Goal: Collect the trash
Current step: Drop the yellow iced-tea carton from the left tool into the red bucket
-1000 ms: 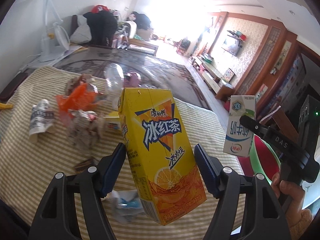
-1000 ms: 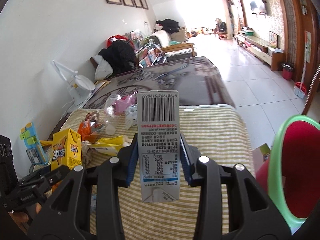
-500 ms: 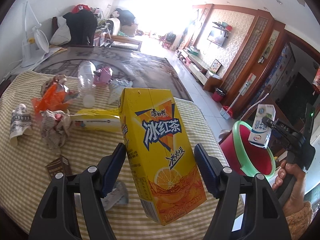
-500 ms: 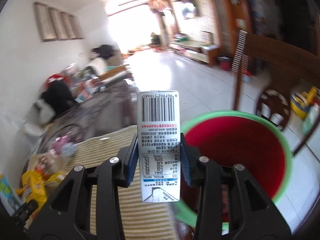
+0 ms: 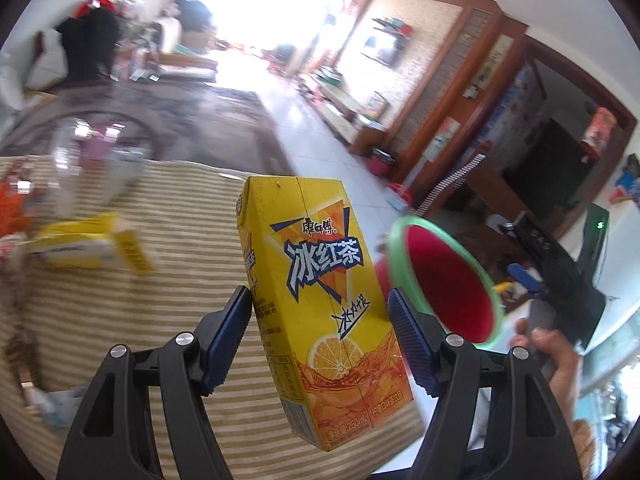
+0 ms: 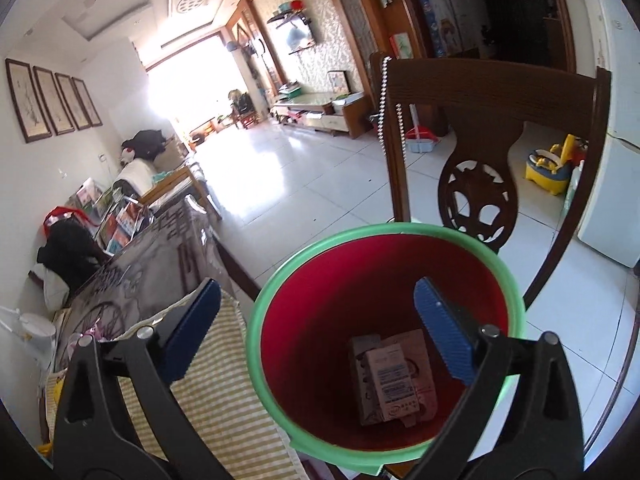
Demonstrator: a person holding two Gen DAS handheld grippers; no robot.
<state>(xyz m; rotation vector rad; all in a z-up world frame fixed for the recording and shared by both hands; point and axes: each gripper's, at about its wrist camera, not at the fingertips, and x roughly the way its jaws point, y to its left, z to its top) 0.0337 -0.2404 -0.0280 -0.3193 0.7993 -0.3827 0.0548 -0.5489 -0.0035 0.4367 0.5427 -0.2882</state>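
- A lived-in home: an open living and dining room with a pale tiled floor (image 6: 320, 184) running to a bright far window.
- Four framed pictures (image 6: 52, 98) hang on the left wall.
- A wall-mounted television (image 6: 298, 36) sits far right, above a low cabinet (image 6: 320, 110).
- A carved wooden dining chair (image 6: 486, 152) stands near right, with a yellow child's potty (image 6: 550, 164) beyond it.
- A table with a striped cloth (image 5: 160, 280) lies near left.
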